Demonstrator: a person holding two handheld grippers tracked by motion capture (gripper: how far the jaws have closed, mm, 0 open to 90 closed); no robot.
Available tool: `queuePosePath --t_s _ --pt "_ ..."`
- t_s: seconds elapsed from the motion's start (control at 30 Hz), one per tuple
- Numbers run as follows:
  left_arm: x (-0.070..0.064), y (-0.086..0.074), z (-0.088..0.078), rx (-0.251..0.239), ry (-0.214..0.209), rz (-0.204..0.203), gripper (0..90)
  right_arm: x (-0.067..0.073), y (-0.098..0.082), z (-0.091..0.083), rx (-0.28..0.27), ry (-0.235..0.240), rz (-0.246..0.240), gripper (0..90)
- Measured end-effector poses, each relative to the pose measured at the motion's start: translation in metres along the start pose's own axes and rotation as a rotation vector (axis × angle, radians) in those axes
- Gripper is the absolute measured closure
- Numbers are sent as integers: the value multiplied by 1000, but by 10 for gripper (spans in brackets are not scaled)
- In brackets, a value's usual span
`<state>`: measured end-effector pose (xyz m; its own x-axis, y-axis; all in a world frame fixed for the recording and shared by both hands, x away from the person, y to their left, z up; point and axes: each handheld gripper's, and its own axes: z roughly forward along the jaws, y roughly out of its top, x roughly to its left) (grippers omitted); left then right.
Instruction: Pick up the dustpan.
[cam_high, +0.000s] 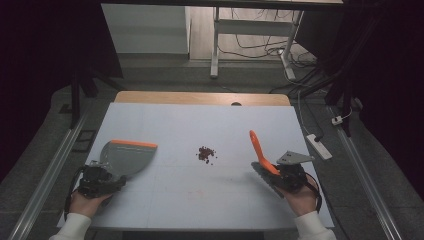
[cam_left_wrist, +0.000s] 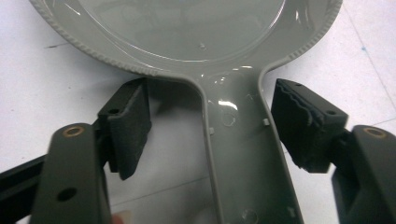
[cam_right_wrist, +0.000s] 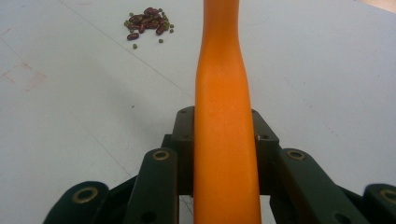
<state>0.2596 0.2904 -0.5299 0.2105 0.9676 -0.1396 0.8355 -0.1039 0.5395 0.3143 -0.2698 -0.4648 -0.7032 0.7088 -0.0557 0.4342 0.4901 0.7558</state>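
While the left gripper (cam_high: 100, 181) straddles the grey dustpan's handle (cam_left_wrist: 243, 154) at the lower left of the high view, its jaws stand apart, one pad clear of the plastic. The dustpan (cam_high: 126, 156) lies flat, left of the small heap of beans (cam_high: 205, 153) at centre — it looks light, stiff and glossy, so the narrow handle is the place to pinch. At lower right, the right gripper (cam_high: 287, 175) is clenched on the orange brush handle (cam_right_wrist: 224, 140) — rigid, smooth, probably slippery.

Beans (cam_high: 205, 153) lie on the table (cam_high: 200, 200) between dustpan (cam_high: 127, 156) and brush (cam_high: 260, 149).
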Motion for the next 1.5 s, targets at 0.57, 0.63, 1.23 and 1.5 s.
queuePosePath --t_s 0.57,0.63,1.23,1.5 --pt "6 2 3 -9 -61 -18 608 0 -1 1 7 0 -3 703" --pt "8 1 2 -14 -58 -18 611 0 -1 0 4 0 6 703" --pt "22 -3 -10 -79 -116 39 615 2 0 0 0 6 4 703" --pt "25 -4 -15 -120 -117 69 616 1 -1 -2 -4 2 7 703"
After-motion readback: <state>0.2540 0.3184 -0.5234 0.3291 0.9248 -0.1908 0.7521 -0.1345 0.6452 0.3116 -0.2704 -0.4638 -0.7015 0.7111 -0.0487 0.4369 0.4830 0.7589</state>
